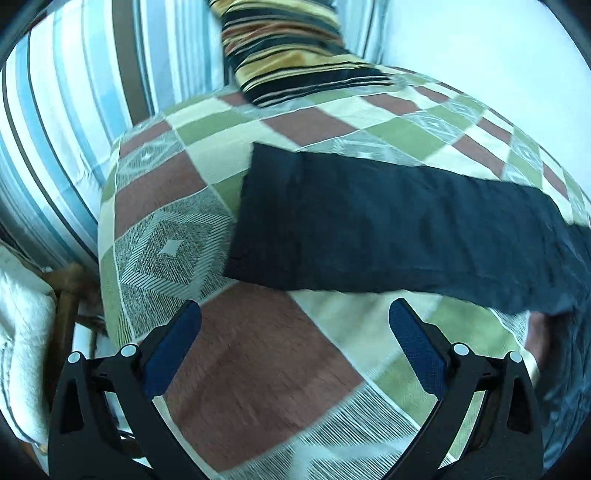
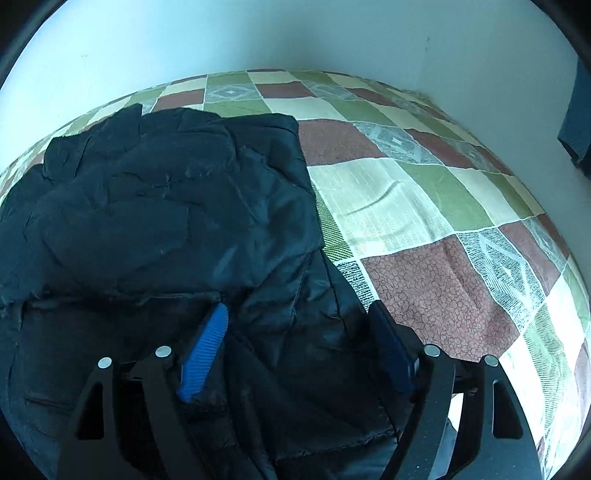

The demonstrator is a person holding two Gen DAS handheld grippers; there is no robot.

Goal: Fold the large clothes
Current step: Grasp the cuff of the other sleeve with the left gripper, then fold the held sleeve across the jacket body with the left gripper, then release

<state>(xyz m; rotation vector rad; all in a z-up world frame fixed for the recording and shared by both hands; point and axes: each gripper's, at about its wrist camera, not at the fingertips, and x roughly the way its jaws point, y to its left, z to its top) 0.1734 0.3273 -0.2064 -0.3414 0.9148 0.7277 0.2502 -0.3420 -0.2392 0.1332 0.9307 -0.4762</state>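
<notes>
A dark navy padded jacket lies on a bed with a patchwork cover [image 1: 258, 369]. In the left wrist view one long sleeve [image 1: 388, 221] is stretched flat across the cover. My left gripper [image 1: 294, 305] hovers just in front of the sleeve's near edge, open, with only bedspread between its blue pads [image 1: 173, 354]. In the right wrist view the crumpled body of the jacket [image 2: 166, 206] fills the left half of the picture. My right gripper [image 2: 296, 309] stands over it with its jaws wide. Jacket fabric lies between and under the fingers [image 2: 207, 347], but the pads do not squeeze it.
A yellow-and-black striped cloth [image 1: 288, 48] lies at the far end of the bed. Blue striped fabric [image 1: 74, 110] hangs along its left side, above a wooden frame [image 1: 68, 295] and white cloth [image 1: 22, 350]. A white wall [image 2: 258, 33] borders the cover [image 2: 424, 206], with a dark item [image 2: 576, 125] hanging on it.
</notes>
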